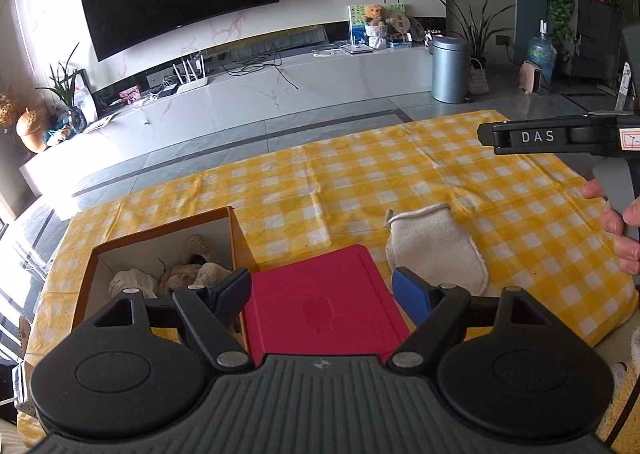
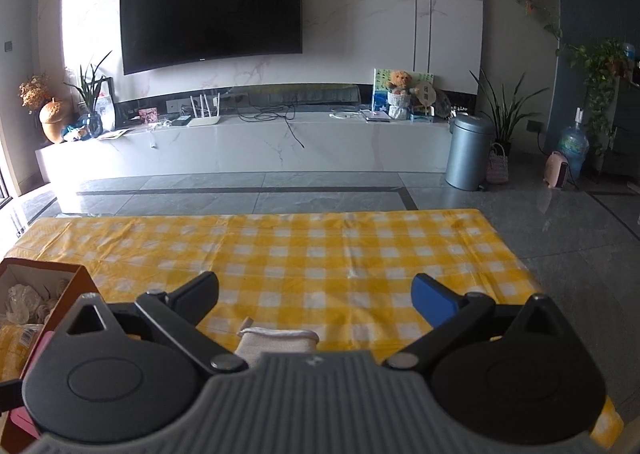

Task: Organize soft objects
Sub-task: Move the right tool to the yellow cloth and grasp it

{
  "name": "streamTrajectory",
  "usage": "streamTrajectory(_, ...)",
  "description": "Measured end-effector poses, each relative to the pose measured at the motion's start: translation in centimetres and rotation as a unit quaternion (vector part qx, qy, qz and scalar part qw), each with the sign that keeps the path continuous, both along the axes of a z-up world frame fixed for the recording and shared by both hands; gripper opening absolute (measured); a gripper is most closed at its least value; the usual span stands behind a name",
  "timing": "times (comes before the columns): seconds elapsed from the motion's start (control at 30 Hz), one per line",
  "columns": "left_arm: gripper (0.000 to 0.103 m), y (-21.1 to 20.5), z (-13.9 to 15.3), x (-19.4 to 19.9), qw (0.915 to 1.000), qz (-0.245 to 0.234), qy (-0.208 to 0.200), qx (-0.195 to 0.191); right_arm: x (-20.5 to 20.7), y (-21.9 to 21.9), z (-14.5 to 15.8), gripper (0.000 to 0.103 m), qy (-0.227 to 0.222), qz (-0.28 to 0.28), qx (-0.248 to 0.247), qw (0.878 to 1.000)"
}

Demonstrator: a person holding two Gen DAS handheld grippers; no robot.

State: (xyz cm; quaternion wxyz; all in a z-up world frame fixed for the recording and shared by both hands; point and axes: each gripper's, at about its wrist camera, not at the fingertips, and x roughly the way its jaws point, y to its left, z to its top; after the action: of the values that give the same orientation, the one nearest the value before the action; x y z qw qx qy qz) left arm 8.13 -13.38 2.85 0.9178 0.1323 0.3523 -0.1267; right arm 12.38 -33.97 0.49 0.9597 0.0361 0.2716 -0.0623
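— How do we stand with our left gripper (image 1: 322, 292)?

— We hold it tipped downward, its jaws spread wide, with nothing pressed between the blue pads (image 1: 410, 294).

— And our right gripper (image 2: 316, 296)?

— In its own view we see the jaws apart as well, the pads gripping nothing. From the left view we catch it side-on at the right edge, the black body reaching in level toward the left.

— Can we see our hand on it?

— Yes, our right hand (image 1: 618, 222) wraps the grey handle beneath the body, fingers curled around it.
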Motion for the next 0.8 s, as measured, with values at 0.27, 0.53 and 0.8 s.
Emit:
streamTrajectory(0.27, 0.094, -2.1, -1.8, 1.3, 0.9993, 0.006, 0.036, -0.006, 4.0, -4.9, -7.9, 0.100, 0.079, -0.004, 0.138, 0.987)
streamTrajectory(0.53, 0.094, -3.5, -2.8, 2.4, 0.9974, 0.018, 0.068, 0.017, 8.9, -1.0, -15.0, 0.100, 0.215, 0.029, 0.144, 0.965)
streamTrajectory(0.8, 0.094, -2.3, -1.5, 1.8, 0.9983, 0.019, 0.051, 0.023, 5.7, 3.6, -12.4, 0.093, 0.177, 0.257, 0.106, 0.944)
